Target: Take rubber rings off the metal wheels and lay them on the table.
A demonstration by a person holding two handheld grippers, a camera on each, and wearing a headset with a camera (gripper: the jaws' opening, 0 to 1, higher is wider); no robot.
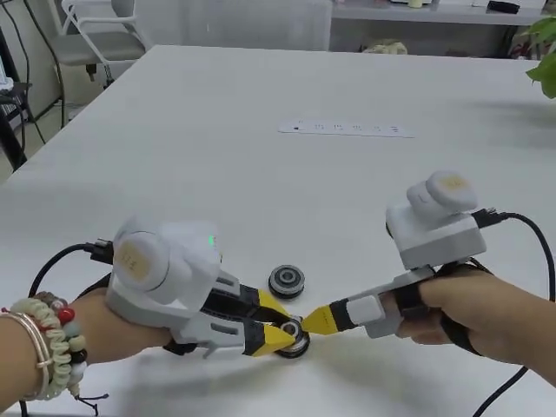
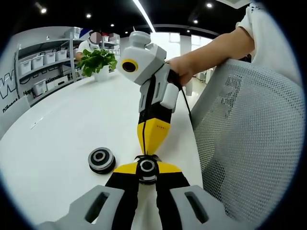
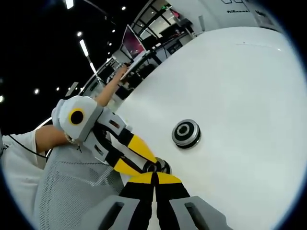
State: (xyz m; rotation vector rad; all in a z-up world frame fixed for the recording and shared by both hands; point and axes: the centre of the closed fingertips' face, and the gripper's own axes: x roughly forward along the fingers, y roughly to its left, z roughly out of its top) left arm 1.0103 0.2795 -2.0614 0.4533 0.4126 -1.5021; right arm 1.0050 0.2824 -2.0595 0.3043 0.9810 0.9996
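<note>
My left gripper [image 1: 289, 335] [image 2: 147, 168] is shut on a small metal wheel [image 1: 294, 337] [image 2: 147, 166] [image 3: 161, 166] with a black rubber ring, low over the white table [image 1: 261, 174]. From the right, my right gripper [image 1: 311, 324] [image 3: 154, 175] [image 2: 146, 153] has its yellow jaws pressed together at that wheel's rim, where a bit of the black ring looks pinched. A second wheel [image 1: 286, 281] [image 2: 101, 159] [image 3: 186, 133], rubber ring still on it, lies flat on the table just beyond the two grippers.
A white power strip [image 1: 347, 129] lies further back on the table. A white chair [image 1: 95, 35] stands at the far left corner and a plant [image 1: 546, 52] at the far right. A grey mesh chair back [image 2: 249, 134] is close behind the right gripper.
</note>
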